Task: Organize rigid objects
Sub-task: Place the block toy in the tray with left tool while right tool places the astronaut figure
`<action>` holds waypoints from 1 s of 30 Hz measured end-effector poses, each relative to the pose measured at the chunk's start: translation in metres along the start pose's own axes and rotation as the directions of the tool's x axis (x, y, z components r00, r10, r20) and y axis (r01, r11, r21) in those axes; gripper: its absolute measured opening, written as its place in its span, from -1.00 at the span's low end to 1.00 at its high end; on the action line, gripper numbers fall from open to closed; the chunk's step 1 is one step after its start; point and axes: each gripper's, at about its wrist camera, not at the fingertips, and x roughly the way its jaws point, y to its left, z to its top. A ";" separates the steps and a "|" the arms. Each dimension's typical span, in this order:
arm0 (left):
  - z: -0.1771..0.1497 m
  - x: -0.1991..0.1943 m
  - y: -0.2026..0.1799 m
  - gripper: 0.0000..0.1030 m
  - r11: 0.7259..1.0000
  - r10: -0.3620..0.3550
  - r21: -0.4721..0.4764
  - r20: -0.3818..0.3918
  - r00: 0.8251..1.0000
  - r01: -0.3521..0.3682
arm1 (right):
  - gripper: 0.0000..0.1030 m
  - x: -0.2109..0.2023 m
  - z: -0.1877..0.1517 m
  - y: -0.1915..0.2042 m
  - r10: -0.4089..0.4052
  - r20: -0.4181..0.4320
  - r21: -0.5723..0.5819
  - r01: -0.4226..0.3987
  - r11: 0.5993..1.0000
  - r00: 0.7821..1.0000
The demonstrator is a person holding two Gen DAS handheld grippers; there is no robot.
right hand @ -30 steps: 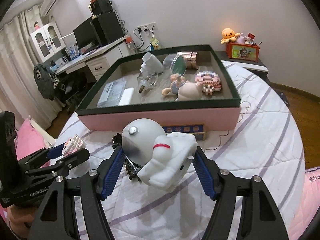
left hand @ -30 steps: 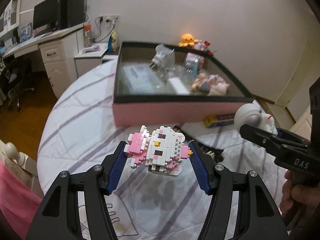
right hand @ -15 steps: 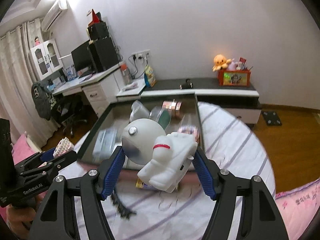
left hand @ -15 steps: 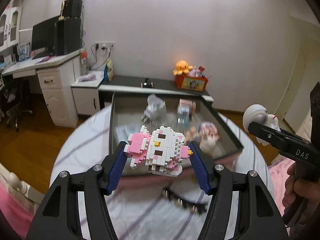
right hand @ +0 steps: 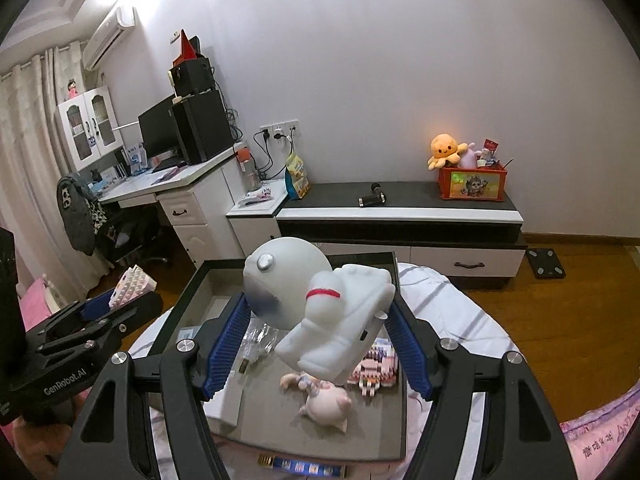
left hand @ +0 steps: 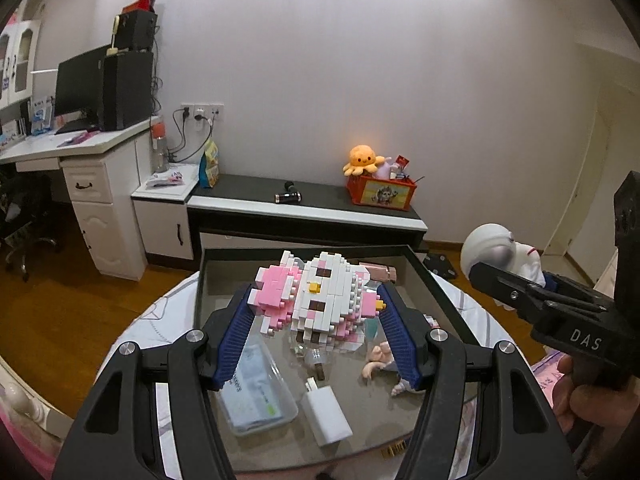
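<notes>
Both grippers, left (left hand: 316,316) and right (right hand: 318,320), have risen from bed level to above the open box (left hand: 436,280).

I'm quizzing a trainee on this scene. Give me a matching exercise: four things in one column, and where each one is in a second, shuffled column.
Things:
1. pink-and-white brick cat figure
2. white astronaut figure
3. white charger block
4. orange octopus plush

Places:
A. on the low cabinet by the wall
B. lying in the tray
C. held in the left gripper
D. held in the right gripper

Pairs: 1-C, 2-D, 3-B, 4-A
</notes>
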 end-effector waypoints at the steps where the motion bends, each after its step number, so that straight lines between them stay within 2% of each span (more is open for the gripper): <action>1: 0.000 0.005 0.000 0.23 1.000 0.000 -0.001 -0.006 1.000 0.000 | 0.36 0.004 0.000 -0.001 0.000 -0.005 0.001 0.000 1.000 1.000; 13: -0.003 0.040 0.002 0.23 1.000 0.008 -0.003 -0.050 0.999 -0.008 | 0.36 0.044 -0.001 -0.011 -0.012 -0.069 0.011 0.013 1.000 0.998; 19: -0.010 0.060 0.007 0.24 1.000 0.022 -0.010 -0.109 0.994 -0.024 | 0.38 0.060 -0.008 -0.014 -0.018 -0.114 0.023 0.021 1.000 0.993; 21: -0.012 0.063 0.007 0.42 0.999 0.035 -0.002 -0.132 0.991 -0.035 | 0.44 0.062 -0.010 -0.016 -0.014 -0.125 0.029 0.018 0.999 0.992; 23: -0.013 0.059 0.007 0.73 0.998 0.055 -0.003 -0.122 0.991 -0.055 | 0.63 0.062 -0.011 -0.018 -0.016 -0.125 0.038 0.021 0.999 0.992; 27: -0.014 0.044 0.010 0.85 0.998 0.064 -0.018 -0.092 0.994 -0.066 | 0.68 0.054 -0.013 -0.018 -0.033 -0.122 0.042 0.039 0.998 0.992; 28: -0.014 0.040 0.011 0.89 0.997 0.068 -0.020 -0.087 0.994 -0.070 | 0.74 0.053 -0.014 -0.017 -0.041 -0.123 0.043 0.047 0.998 0.992; 29: -0.015 0.035 0.012 0.91 0.997 0.075 -0.022 -0.081 0.994 -0.077 | 1.00 0.050 -0.014 -0.017 -0.054 -0.123 0.045 0.060 0.997 0.991; 30: -0.016 0.032 0.013 0.92 0.996 0.079 -0.025 -0.078 0.994 -0.081 | 1.00 0.045 -0.016 -0.017 -0.062 -0.114 0.046 0.067 0.997 0.992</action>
